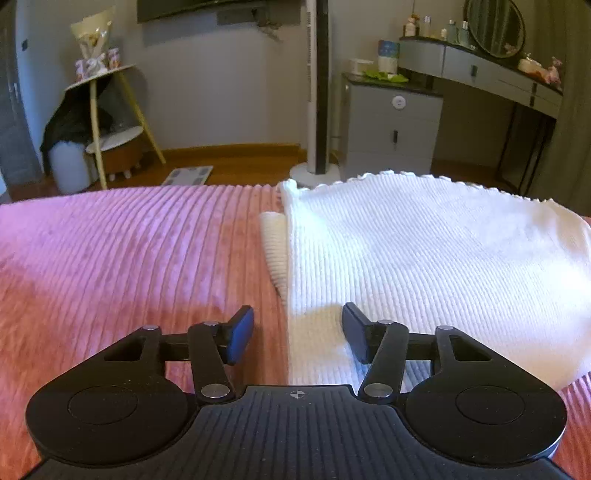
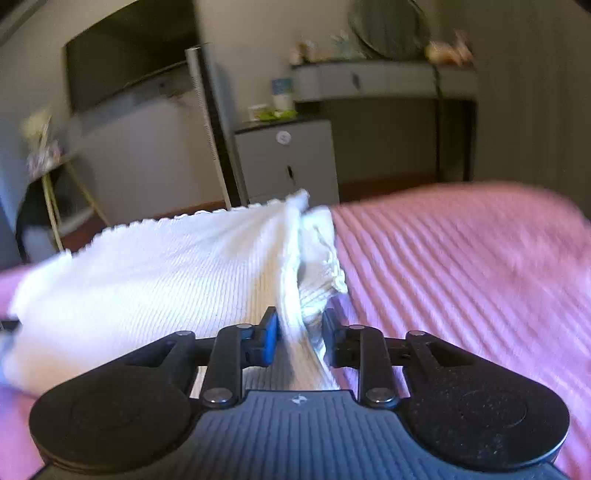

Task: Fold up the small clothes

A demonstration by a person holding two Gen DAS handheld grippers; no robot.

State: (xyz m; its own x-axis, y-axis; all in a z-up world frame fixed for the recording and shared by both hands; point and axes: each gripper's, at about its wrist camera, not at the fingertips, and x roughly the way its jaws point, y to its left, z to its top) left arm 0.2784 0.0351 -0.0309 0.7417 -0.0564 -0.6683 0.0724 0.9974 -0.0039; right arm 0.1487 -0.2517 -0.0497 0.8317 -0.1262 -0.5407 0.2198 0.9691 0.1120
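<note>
A white ribbed garment (image 1: 424, 251) is spread on a pink ribbed bedcover (image 1: 129, 251), its scalloped hem lying along the far edge of the bed. A second layer of the same white knit (image 1: 273, 251) shows from under its left side in the left wrist view.

The left gripper (image 1: 297, 332) is seen with its jaws well apart and nothing pressed between them; the garment's left edge runs through the gap, with pink cover under one finger and white cloth under the other.

The right gripper (image 2: 300, 339) is seen over the garment's right edge, where a raised ridge of the white cloth (image 2: 295, 332) passes between the narrowly spaced jaws. The blue pad (image 2: 271, 338) lies against the fabric on one side; whether the opposite pad presses on it cannot be told, since the right wrist view is blurred.

Beyond the bed, a grey drawer cabinet (image 1: 391, 125), a tower fan (image 1: 317, 92) and a dressing table with a round mirror (image 1: 495, 26) are visible. The garment's near end is cut off behind both gripper bodies.
</note>
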